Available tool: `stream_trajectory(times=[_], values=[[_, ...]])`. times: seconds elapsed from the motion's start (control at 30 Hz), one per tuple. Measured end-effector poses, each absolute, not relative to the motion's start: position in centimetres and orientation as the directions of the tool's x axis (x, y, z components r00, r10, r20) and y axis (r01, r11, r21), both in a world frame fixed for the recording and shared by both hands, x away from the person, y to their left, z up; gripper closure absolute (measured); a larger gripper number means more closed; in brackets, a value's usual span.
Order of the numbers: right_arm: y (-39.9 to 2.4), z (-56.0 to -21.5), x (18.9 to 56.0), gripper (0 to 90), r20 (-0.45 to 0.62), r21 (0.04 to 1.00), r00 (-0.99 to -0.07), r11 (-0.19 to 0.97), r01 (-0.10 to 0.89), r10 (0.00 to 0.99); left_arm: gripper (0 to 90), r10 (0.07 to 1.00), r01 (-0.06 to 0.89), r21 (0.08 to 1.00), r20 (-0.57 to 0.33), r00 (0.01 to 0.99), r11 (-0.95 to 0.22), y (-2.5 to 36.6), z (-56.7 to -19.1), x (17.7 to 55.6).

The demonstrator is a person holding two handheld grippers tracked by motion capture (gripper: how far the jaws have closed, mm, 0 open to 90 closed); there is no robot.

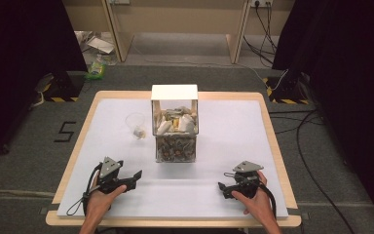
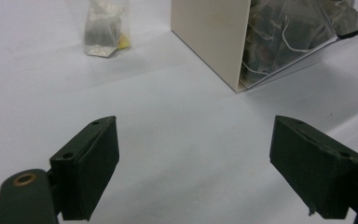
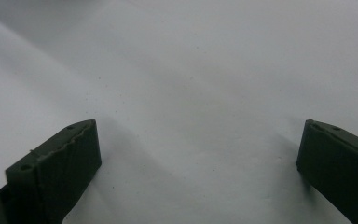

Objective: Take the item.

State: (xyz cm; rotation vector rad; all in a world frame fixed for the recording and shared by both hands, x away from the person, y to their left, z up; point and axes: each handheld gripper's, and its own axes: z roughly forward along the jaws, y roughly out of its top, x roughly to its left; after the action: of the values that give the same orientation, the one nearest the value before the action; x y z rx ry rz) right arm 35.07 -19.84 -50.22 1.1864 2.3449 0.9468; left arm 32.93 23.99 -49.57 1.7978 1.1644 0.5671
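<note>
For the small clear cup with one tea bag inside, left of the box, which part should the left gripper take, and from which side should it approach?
Probably the cup's side wall, below the rim. It stands upright, open end up, apart from the box, with bare table in front. The left gripper, jaws wide open, sits nearest and faces it, so a level approach from the person's side, jaws either side of the wall, looks safest.

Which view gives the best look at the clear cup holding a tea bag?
The left gripper view: the clear cup and its tea bag appear close, past the open jaws. In the high view the cup is small, left of the box.
</note>
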Motion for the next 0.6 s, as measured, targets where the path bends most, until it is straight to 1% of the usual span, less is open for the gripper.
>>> stream_trajectory(times=[0.17, 0.6], values=[[-19.8, -50.2, 35.1, 0.3, -0.008, 0.698, -0.590, 0.427, 0.575, 0.807, 15.2, 0.888, 0.480, 0.862, -0.085, 0.452, -0.161, 24.2, -49.8, 32.4], [-19.9, -50.2, 35.1, 0.3, -0.009, 0.697, -0.591, 0.429, 0.575, 0.807, 15.2, 0.884, 0.447, 0.879, -0.069, 0.463, -0.166, 24.3, -49.6, 31.3]])
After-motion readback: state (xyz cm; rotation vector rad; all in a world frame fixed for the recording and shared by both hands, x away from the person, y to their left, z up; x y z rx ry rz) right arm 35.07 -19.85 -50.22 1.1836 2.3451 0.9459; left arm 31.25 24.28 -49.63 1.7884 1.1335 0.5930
